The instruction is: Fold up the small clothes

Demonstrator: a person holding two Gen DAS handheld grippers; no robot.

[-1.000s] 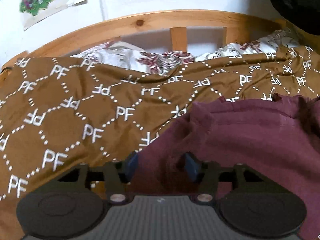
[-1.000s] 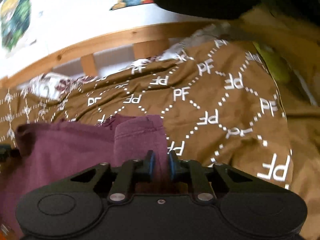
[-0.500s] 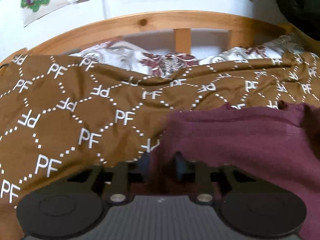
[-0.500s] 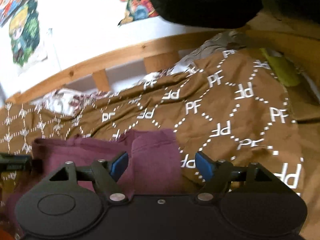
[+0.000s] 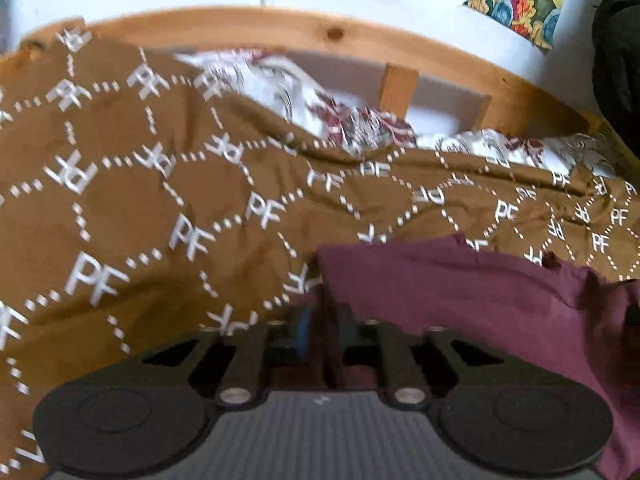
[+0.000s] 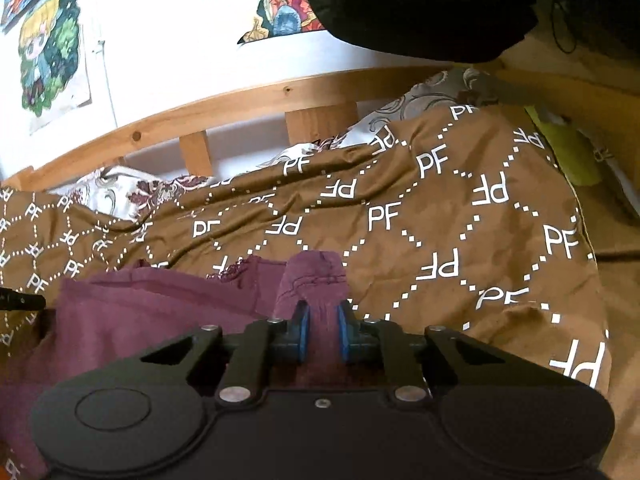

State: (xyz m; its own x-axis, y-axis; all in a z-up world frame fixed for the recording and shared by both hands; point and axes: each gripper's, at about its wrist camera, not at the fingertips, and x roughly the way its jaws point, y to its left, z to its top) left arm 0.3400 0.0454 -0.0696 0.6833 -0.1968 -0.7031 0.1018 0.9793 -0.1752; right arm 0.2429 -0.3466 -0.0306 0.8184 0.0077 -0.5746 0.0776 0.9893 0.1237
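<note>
Scene: a maroon garment [image 5: 460, 292] lies on a bed covered with a brown bedspread [image 5: 132, 200] printed with white letters; a wooden bed frame [image 6: 248, 100] and a white wall with posters run across the top of both views.
Garment place: lower right of the left wrist view and lower left to centre of the right wrist view, spread flat on the bedspread with its far edge toward the frame.
Left gripper [image 5: 324, 330]: bottom centre of its view, at the garment's left corner; the jaws stand narrow and are opening, with a fold of maroon cloth between the blue pads. Blur makes it hard to say whether the pads press on the cloth.
Right gripper [image 6: 322, 330]: bottom centre of its view, jaws closing on a bunched strip of the garment's right edge; the blue pads sit tight against the cloth on both sides.
Step in hand: judged as taking hold of the two near corners for a fold, the right grasp set and the left one not yet firm.
Next move calls for: a sure pinch on the left corner, then both corners lifted together and carried toward the far edge so that the cloth doubles evenly.
Risk: an uneven lift would drag the garment or wrinkle the fold.
</note>
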